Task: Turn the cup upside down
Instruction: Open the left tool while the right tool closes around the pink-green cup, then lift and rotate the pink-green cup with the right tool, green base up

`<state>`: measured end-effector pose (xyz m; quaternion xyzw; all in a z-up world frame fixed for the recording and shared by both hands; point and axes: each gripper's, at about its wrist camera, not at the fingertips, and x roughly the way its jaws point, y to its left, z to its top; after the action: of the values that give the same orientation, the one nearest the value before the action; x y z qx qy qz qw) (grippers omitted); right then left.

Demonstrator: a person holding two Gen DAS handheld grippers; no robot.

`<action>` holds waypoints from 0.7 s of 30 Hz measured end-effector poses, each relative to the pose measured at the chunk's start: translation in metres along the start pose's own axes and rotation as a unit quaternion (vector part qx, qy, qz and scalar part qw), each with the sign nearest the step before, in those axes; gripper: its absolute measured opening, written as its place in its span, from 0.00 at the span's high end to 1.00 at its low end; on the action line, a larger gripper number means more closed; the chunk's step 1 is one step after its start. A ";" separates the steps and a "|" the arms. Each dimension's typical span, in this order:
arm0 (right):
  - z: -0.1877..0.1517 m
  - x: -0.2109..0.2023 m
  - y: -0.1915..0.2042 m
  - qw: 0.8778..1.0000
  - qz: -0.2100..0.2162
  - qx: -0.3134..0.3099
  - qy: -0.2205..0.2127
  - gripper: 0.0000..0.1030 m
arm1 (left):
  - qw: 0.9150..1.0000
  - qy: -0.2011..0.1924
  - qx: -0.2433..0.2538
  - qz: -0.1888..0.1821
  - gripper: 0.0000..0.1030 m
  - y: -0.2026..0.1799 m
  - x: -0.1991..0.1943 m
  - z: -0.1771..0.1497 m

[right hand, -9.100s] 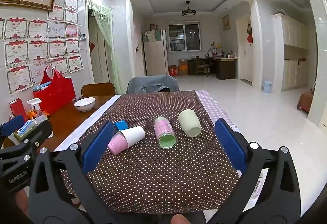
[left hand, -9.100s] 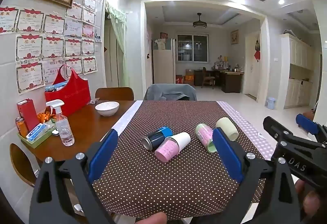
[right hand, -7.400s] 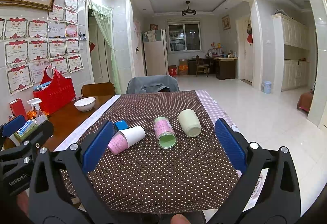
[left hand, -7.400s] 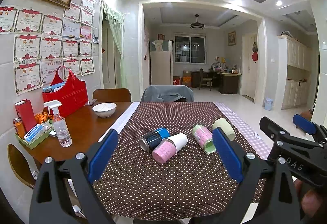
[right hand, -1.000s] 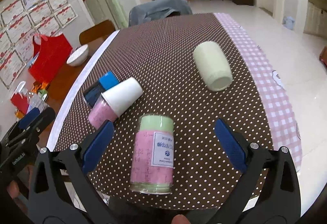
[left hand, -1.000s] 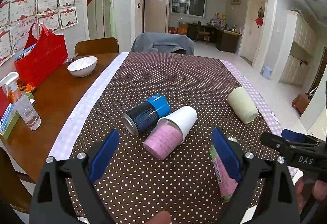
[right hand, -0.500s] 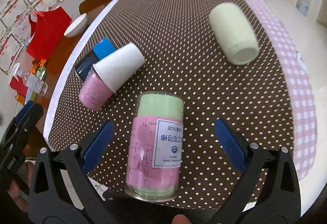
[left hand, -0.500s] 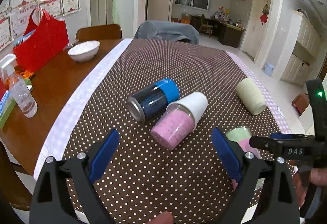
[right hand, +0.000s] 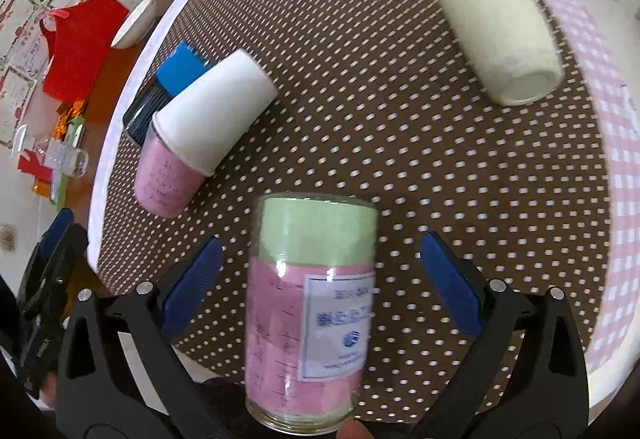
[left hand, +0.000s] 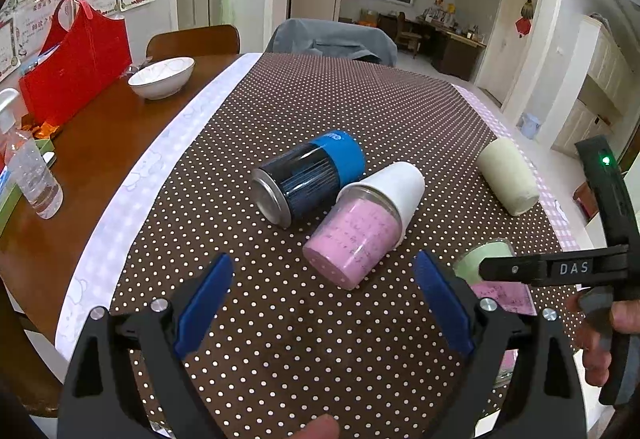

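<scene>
The pink-and-green cup (right hand: pixel 312 315) lies on its side on the dotted tablecloth (right hand: pixel 380 87), near the cloth's front edge, between the jaws of the right gripper (right hand: pixel 320 279). The jaws stand wide, one blue pad on either side of the cup; neither touches it. The cup's green end points away from the camera and its white label faces up.

Beyond the cup to its left lies the white-and-pink cup (right hand: pixel 200 119), also on its side, with the blue can (right hand: pixel 168 87) touching it on the far side. Beyond the cup to its right, well apart, the pale green cup (right hand: pixel 500 27) lies on its side.

The left gripper (left hand: pixel 320 303) hangs to the cup's left, jaws wide, holding nothing.
</scene>
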<state>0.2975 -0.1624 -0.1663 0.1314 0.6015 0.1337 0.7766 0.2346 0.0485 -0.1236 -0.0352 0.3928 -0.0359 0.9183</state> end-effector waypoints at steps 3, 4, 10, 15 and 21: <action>0.005 0.007 0.000 1.000 0.012 0.003 0.018 0.06 | 1.000 0.005 0.001 -0.002 0.12 -0.001 0.004 0.000; 0.006 0.009 -0.001 1.000 0.012 0.004 0.021 0.06 | 1.000 0.006 0.001 -0.003 0.12 -0.001 0.004 0.000; 0.018 0.027 -0.004 0.998 0.010 -0.001 0.059 0.32 | 1.000 0.005 0.004 -0.004 0.12 -0.003 0.003 0.000; 0.014 0.029 0.006 0.998 0.021 -0.029 0.061 0.33 | 1.000 0.004 0.006 -0.002 0.12 -0.004 0.000 -0.001; 0.005 0.005 -0.003 0.998 0.060 -0.006 0.009 0.33 | 1.000 0.000 0.011 -0.001 0.12 -0.009 -0.006 -0.002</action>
<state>0.3033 -0.1635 -0.1710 0.1616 0.5988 0.1845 0.7625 0.2292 0.0404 -0.1198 -0.0256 0.3919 -0.0414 0.9187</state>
